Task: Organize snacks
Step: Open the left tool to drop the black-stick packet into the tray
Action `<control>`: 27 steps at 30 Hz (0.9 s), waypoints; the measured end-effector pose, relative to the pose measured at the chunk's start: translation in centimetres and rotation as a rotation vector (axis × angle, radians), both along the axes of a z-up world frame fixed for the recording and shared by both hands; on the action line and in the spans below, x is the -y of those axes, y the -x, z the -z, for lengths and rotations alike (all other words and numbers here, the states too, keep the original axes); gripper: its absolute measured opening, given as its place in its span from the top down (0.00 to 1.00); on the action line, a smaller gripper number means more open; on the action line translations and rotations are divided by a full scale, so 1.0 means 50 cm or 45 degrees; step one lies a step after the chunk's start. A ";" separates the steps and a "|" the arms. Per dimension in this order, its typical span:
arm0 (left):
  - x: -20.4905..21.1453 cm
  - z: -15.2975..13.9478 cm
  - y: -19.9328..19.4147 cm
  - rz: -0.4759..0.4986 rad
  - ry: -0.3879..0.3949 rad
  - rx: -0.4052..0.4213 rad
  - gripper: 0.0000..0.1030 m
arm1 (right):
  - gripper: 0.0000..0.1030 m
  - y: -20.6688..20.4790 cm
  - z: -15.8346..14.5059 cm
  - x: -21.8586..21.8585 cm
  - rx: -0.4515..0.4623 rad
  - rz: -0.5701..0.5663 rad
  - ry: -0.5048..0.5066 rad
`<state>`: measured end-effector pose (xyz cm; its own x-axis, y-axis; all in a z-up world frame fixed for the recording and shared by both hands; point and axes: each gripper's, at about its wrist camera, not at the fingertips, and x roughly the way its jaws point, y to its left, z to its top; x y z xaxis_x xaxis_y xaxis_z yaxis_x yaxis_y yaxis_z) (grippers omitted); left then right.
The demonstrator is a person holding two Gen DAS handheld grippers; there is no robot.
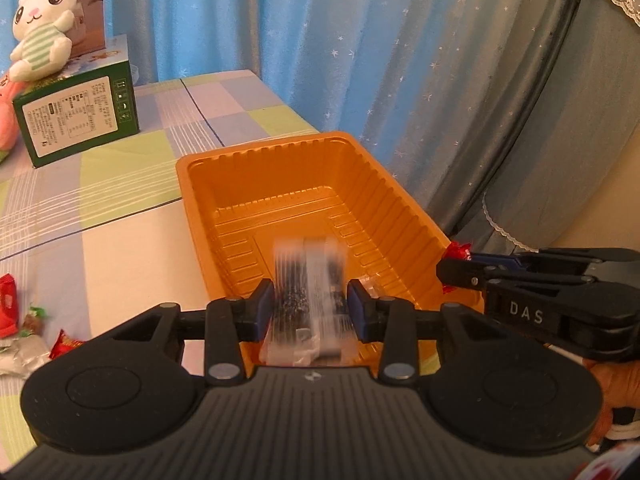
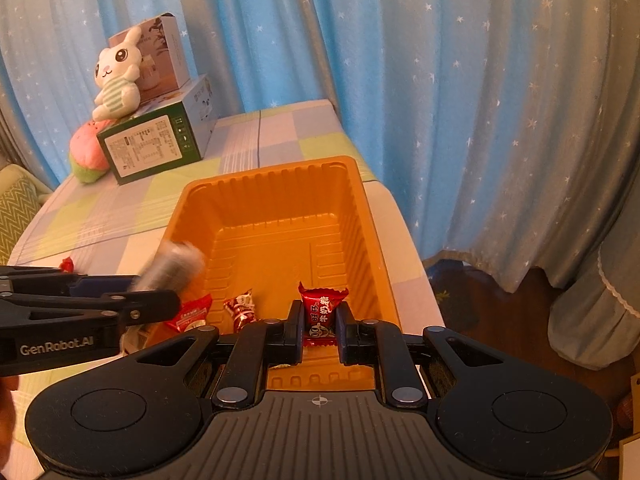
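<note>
An orange plastic tray (image 1: 256, 148) (image 2: 272, 172) lies lengthwise on the checked tablecloth. Over its near end my left gripper (image 1: 310, 300) (image 2: 156, 292) is shut on a clear-wrapped dark snack packet (image 1: 308, 276) (image 2: 172, 268), whose far end is blurred. My right gripper (image 2: 320, 320) (image 1: 456, 264) sits at the tray's near right edge, shut on a red-wrapped candy (image 2: 323, 300) (image 1: 460, 249). Two more red candies (image 2: 240, 308) show against the orange at the tray's near left corner. The rest of the tray floor is bare.
Loose wrapped snacks (image 1: 8, 304) lie on the table left of the tray. A green box (image 1: 80, 120) (image 2: 152, 148) with a plush rabbit (image 1: 40, 20) (image 2: 116, 76) stands at the far left. Blue star curtains (image 2: 440, 100) hang behind; the table ends just right of the tray.
</note>
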<state>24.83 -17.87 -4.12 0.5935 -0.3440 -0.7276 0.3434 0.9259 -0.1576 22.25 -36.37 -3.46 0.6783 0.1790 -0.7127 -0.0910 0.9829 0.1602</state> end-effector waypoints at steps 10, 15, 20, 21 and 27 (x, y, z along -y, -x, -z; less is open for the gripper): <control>-0.059 -0.004 0.020 -0.097 0.030 0.003 0.61 | 0.84 -0.006 0.003 -0.003 -0.005 -0.005 -0.030; -0.082 -0.014 0.043 -0.134 0.042 0.013 0.60 | 0.84 -0.006 -0.008 -0.009 0.011 -0.014 -0.047; -0.097 -0.016 0.055 -0.153 0.058 0.011 0.60 | 0.84 -0.015 -0.017 -0.016 0.019 -0.026 -0.072; -0.099 -0.017 0.058 -0.154 0.060 0.010 0.60 | 0.84 -0.018 -0.017 -0.016 0.015 -0.033 -0.084; -0.116 -0.019 0.076 -0.162 0.063 0.006 0.60 | 0.53 -0.011 -0.022 -0.012 0.027 -0.017 -0.134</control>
<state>21.06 -12.09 -3.18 0.6381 -0.3010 -0.7087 0.2244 0.9532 -0.2028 22.83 -35.76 -2.37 0.6898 0.2615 -0.6751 -0.1085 0.9593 0.2608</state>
